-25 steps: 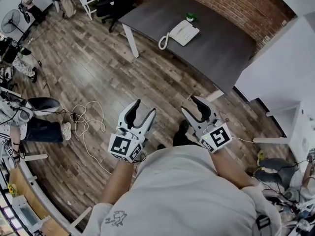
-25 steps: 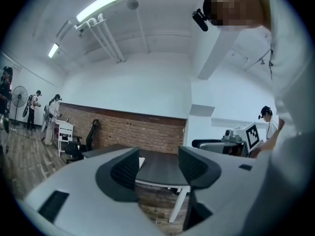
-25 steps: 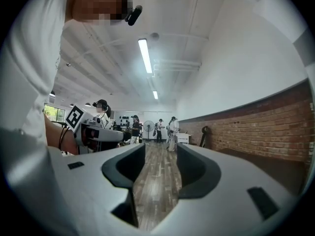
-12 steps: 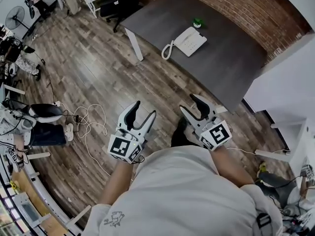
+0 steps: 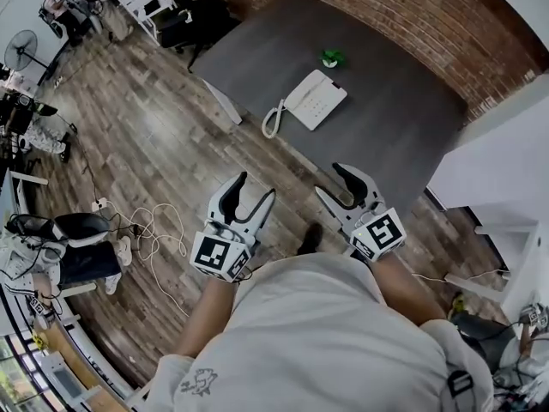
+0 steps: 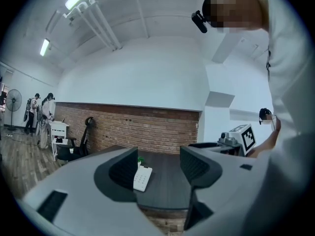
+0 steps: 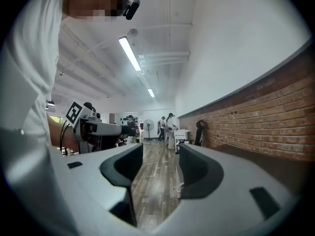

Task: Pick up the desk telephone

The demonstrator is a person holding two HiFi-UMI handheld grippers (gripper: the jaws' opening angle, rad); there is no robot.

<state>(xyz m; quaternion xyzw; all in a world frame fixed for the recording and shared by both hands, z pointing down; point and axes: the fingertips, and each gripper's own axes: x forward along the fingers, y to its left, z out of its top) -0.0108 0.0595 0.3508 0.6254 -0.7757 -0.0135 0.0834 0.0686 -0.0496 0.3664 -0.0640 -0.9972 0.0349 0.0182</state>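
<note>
The white desk telephone [image 5: 313, 99] lies on a dark grey table [image 5: 395, 136], its coiled cord [image 5: 274, 120] hanging near the table's left edge. Both grippers are held out in front of the person, short of the table. My left gripper [image 5: 255, 187] is open and empty above the wooden floor. My right gripper [image 5: 333, 181] hangs by the table's near edge; its jaws have just been opening, with nothing between them. In the left gripper view the telephone [image 6: 142, 177] shows far off between the open jaws [image 6: 158, 167]. The right gripper view looks along the floor through its empty jaws [image 7: 160, 168].
A small green object [image 5: 331, 57] sits behind the telephone. A brick wall [image 5: 412, 7] runs behind the table, with a white wall [image 5: 506, 161] to its right. Black office chairs [image 5: 184, 15] stand at the far left. Cables [image 5: 146, 230] lie on the floor. People stand far left [image 5: 56, 3].
The person has walked toward the table. The telephone and table now lie nearer in the head view, and both grippers have come up to the table's near edge.
</note>
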